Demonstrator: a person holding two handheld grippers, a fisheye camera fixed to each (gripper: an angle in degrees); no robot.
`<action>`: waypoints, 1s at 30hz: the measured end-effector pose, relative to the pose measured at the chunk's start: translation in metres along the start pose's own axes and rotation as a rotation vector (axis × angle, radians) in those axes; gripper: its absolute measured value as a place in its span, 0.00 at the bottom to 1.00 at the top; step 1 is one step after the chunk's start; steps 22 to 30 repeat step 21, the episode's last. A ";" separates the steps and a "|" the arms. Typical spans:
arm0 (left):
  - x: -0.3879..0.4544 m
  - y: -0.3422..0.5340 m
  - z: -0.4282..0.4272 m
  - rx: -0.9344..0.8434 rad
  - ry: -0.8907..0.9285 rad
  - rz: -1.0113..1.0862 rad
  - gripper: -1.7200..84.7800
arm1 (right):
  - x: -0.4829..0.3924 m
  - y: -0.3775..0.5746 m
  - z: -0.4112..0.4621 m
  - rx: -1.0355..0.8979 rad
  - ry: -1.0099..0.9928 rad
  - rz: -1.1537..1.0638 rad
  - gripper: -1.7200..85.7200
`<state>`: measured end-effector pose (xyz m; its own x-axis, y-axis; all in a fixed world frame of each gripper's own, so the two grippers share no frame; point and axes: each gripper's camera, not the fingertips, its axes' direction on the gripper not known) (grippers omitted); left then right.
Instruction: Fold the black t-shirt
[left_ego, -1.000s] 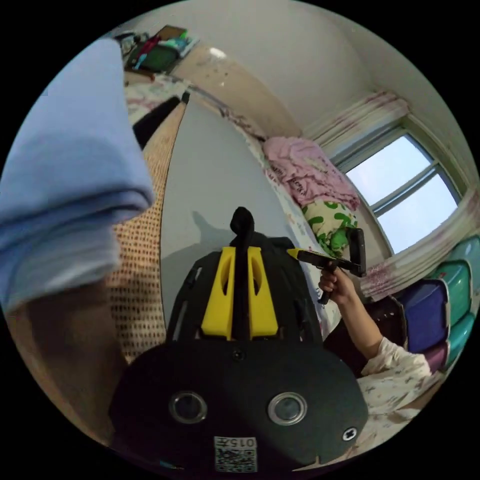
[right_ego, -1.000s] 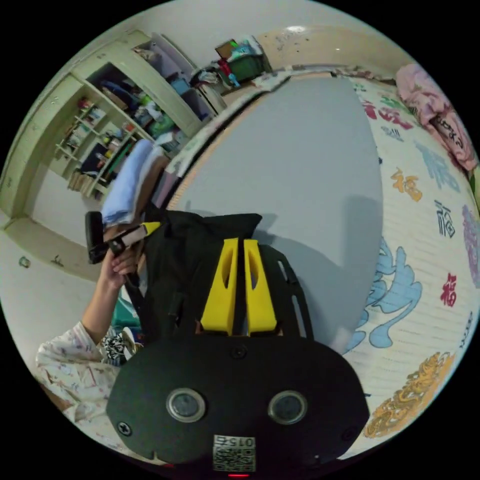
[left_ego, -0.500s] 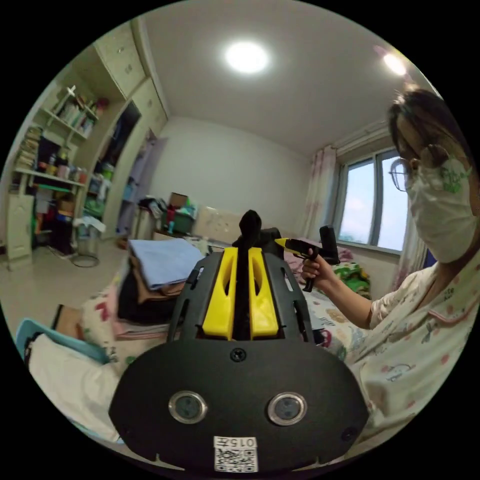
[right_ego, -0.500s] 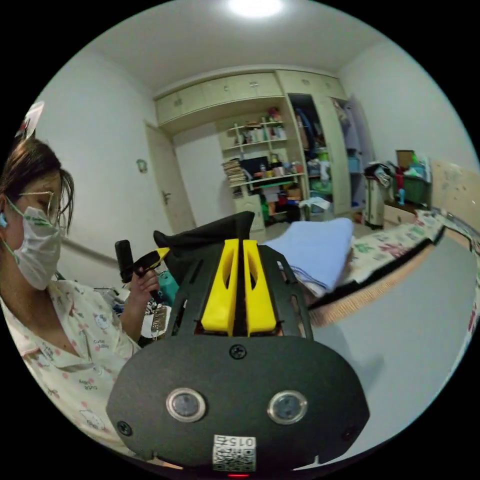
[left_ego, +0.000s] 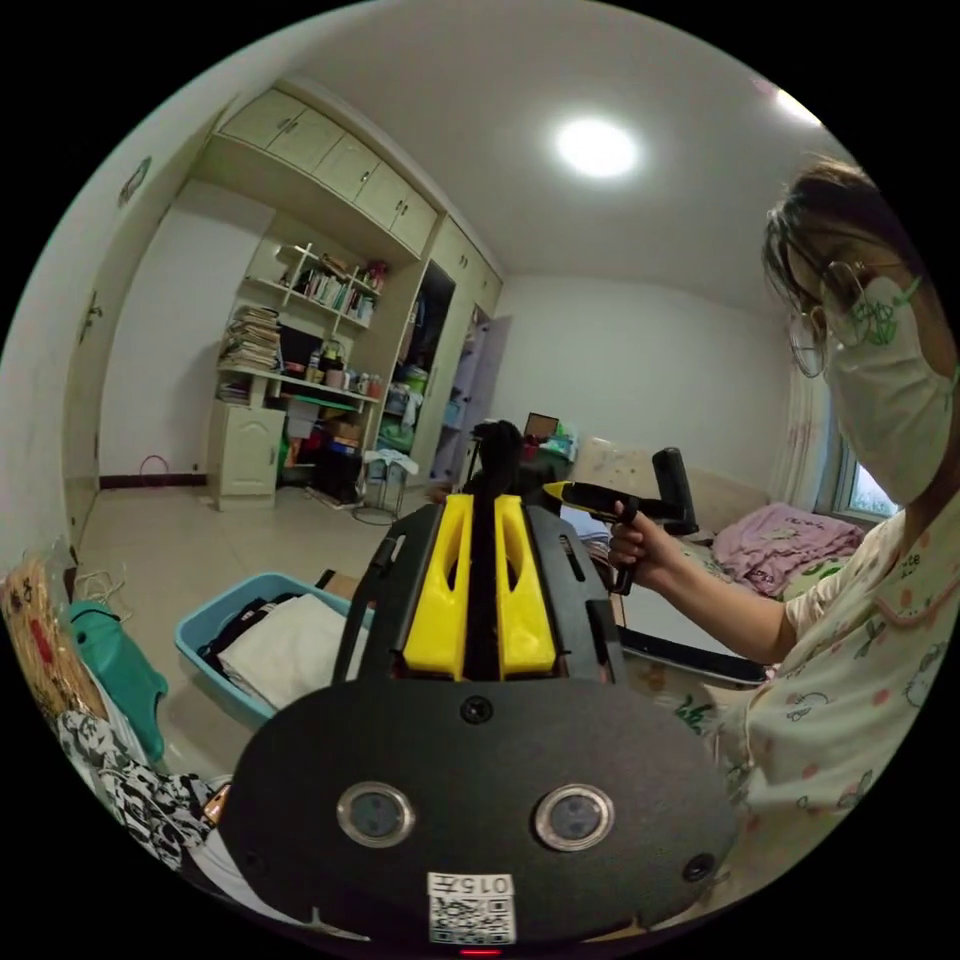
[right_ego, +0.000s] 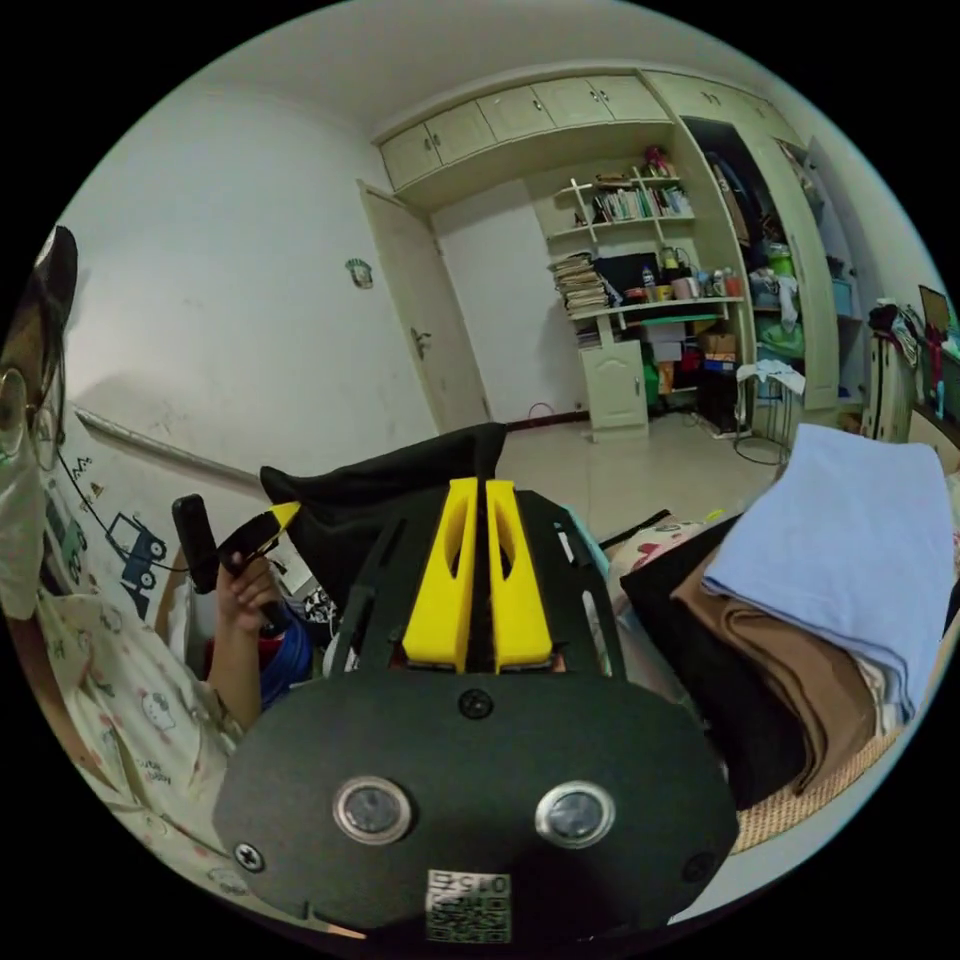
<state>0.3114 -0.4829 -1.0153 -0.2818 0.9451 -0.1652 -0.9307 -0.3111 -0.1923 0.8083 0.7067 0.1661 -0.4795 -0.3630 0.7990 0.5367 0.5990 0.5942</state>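
Between both grippers hangs the shirt (right_ego: 390, 480), off the bed: left gripper (left_ego: 479, 500) and right gripper (right_ego: 478, 488) each have jaws pinched tight on black cloth. I judge we're mid-carry; next I'd lower it onto the stack (right_ego: 830, 570).

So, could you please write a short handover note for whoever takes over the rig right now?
Left gripper: shut on the black t-shirt, with a tuft of cloth poking out past the tips.
Right gripper: shut on the black t-shirt's upper edge.
Both grippers are held up in the air, pointing toward the shelves, with the shirt stretched between them.
Beside you in the right gripper view: a stack of folded clothes, light blue on top. A blue basket of laundry sits on the floor.
Done: shirt picked up by two points.
Left: the pictures show no fold in it yet; lay it flat, fold it, then probably add it to the stack.
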 end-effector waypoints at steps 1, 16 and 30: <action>-0.004 0.003 -0.003 -0.001 -0.001 -0.013 0.04 | -0.003 0.001 0.017 -0.014 0.003 -0.015 0.03; -0.138 0.156 0.059 -0.171 -0.752 -0.251 0.11 | 0.002 -0.016 0.095 -0.182 0.279 -0.209 0.15; -0.105 0.189 0.073 -0.251 -0.504 -0.288 0.10 | 0.041 0.007 0.054 -0.361 0.582 -0.260 0.20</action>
